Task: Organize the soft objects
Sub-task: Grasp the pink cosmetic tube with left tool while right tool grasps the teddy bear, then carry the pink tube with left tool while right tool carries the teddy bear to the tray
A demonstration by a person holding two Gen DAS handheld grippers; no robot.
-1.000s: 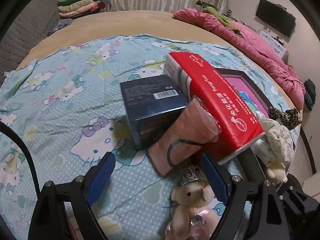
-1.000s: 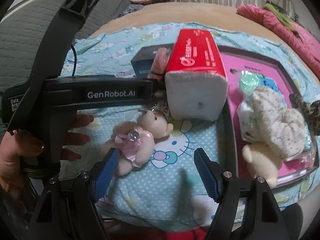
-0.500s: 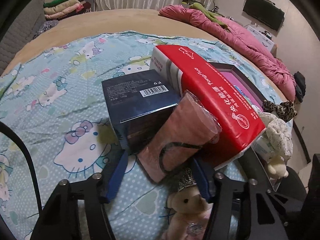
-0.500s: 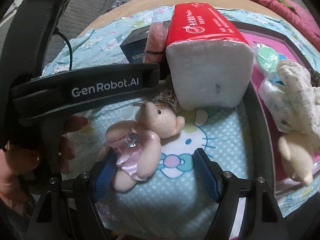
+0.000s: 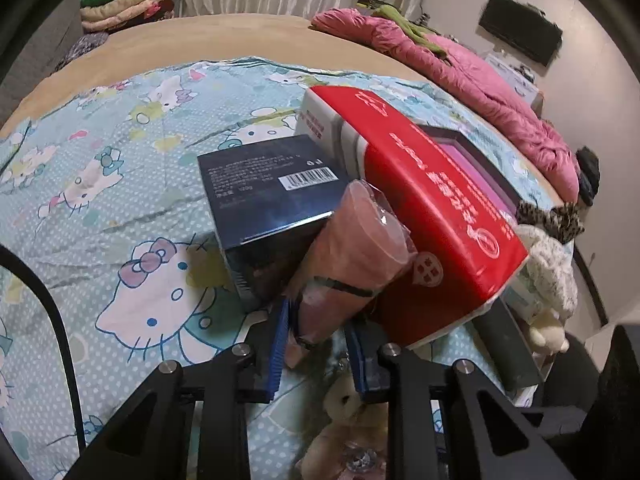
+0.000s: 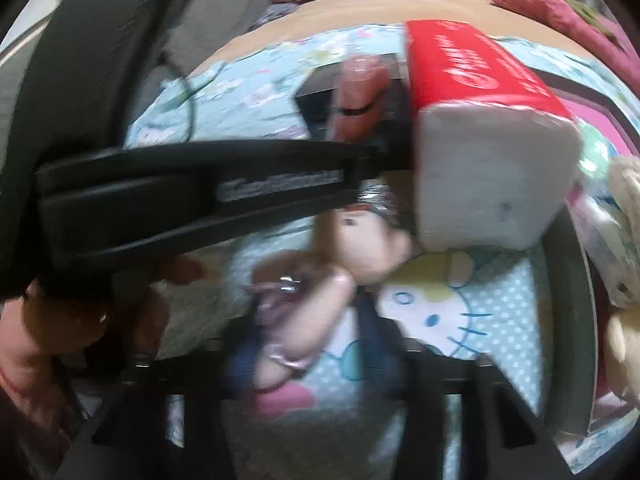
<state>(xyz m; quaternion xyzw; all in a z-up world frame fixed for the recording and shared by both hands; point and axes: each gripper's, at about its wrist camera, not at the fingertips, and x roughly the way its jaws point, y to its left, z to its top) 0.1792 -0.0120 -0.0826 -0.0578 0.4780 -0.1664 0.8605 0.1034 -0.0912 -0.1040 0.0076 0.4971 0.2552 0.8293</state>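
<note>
My left tongs (image 5: 316,344) are clenching the lower end of the plastic-wrapped pink roll (image 5: 348,256), which is leaning between the glossy blue box (image 5: 272,200) and red tissue pack (image 5: 432,208). My right tongs (image 6: 312,344) are straddling the plush bear (image 6: 316,280); blur is hiding whether they grip.

The bed (image 5: 240,40) wore a cartoon-cat sheet (image 5: 120,184); on it lay a dark box (image 5: 272,196), a red tissue pack (image 5: 432,208) and a small teddy (image 6: 320,264).
</note>
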